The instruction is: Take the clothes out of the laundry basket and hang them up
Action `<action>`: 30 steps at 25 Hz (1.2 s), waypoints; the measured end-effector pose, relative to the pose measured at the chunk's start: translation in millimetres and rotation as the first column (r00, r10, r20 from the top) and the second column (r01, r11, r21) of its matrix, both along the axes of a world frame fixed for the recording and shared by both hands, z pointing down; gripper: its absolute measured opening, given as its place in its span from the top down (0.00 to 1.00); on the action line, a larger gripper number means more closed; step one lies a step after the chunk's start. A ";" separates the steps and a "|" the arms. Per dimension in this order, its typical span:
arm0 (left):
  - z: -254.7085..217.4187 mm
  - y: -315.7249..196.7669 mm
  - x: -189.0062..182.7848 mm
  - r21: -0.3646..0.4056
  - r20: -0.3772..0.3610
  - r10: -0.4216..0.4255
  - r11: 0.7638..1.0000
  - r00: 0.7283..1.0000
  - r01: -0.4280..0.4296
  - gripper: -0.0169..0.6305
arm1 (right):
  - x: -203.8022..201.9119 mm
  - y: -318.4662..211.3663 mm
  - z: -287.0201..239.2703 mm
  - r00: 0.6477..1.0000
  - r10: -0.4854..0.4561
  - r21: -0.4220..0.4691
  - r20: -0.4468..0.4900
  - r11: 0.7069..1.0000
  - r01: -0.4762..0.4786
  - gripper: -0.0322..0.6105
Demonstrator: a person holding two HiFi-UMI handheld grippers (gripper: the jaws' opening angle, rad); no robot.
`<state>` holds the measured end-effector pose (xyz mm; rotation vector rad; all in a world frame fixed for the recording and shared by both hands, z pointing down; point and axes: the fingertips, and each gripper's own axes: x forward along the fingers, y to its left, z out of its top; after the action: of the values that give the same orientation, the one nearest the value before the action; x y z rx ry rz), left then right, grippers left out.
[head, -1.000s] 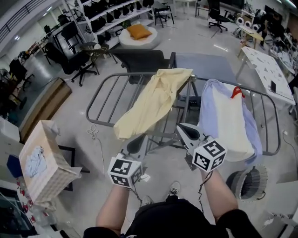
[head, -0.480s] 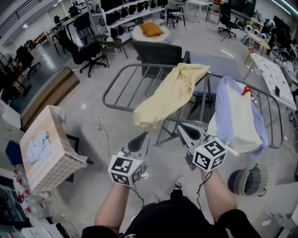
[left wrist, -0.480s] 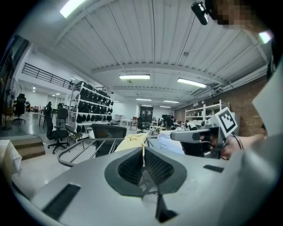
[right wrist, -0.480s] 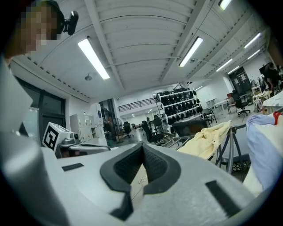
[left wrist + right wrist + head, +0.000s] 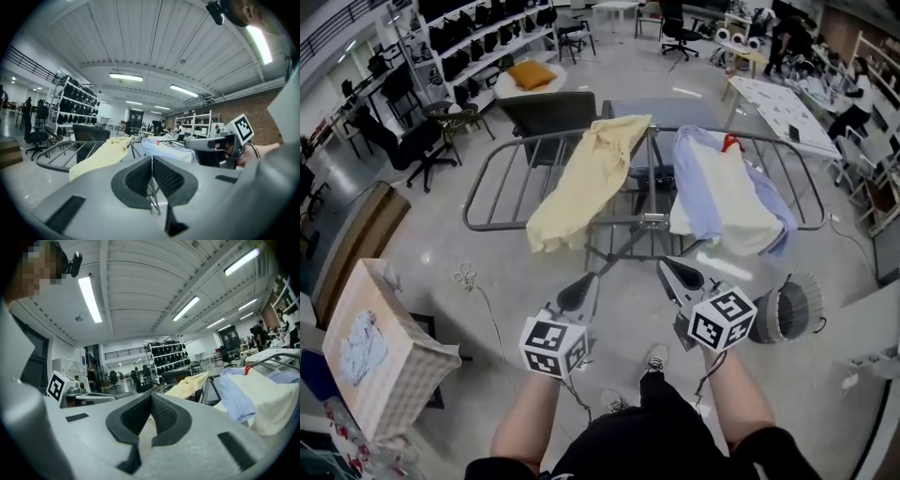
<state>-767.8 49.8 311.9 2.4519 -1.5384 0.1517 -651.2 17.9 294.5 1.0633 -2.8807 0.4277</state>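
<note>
A grey drying rack (image 5: 497,183) stands ahead of me. Over it hang a pale yellow shirt (image 5: 581,178) and a white garment on a light blue one (image 5: 727,192). The woven laundry basket (image 5: 389,380) sits on the floor at the lower left with a light blue cloth (image 5: 356,345) inside. My left gripper (image 5: 578,291) and right gripper (image 5: 670,272) are held side by side short of the rack, both shut and empty. In the left gripper view the left gripper (image 5: 151,161) points at the yellow shirt (image 5: 101,157). In the right gripper view the right gripper (image 5: 151,401) faces the white garment (image 5: 276,404).
A round floor fan (image 5: 783,309) lies at the right, close to my right hand. Behind the rack stand a black chair (image 5: 548,112) and a white table (image 5: 778,103). A coiled cable (image 5: 467,277) lies on the floor at the left, and a wooden platform (image 5: 352,234) beyond it.
Both grippers have swung sideways with my body, still shut. The rack now sits centred in front of them. The basket has slid toward the lower left of the view.
</note>
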 end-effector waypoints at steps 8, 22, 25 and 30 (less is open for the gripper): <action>-2.6 23.1 81.7 0.003 -0.011 0.141 0.990 0.990 -0.141 0.95 | 94.1 30.7 -7.1 0.987 0.158 0.006 0.008 0.987 -0.158 0.94; 10.7 76.1 244.7 -0.024 -0.009 0.126 0.992 0.992 -0.126 0.95 | 273.2 91.0 5.3 0.983 0.182 0.010 0.000 0.983 -0.182 0.94; 7.5 95.0 275.8 -0.017 0.001 0.122 0.992 0.993 -0.122 0.95 | 303.9 108.9 2.8 0.985 0.175 0.019 0.006 0.984 -0.175 0.94; 1.6 122.2 312.8 -0.003 -0.007 0.113 0.994 0.994 -0.113 0.95 | 336.5 137.7 -1.2 0.988 0.157 0.037 0.002 0.987 -0.157 0.94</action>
<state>-455.0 171.9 313.6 2.5348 -1.3951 0.1659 -314.6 155.6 293.3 1.3020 -2.8251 0.3817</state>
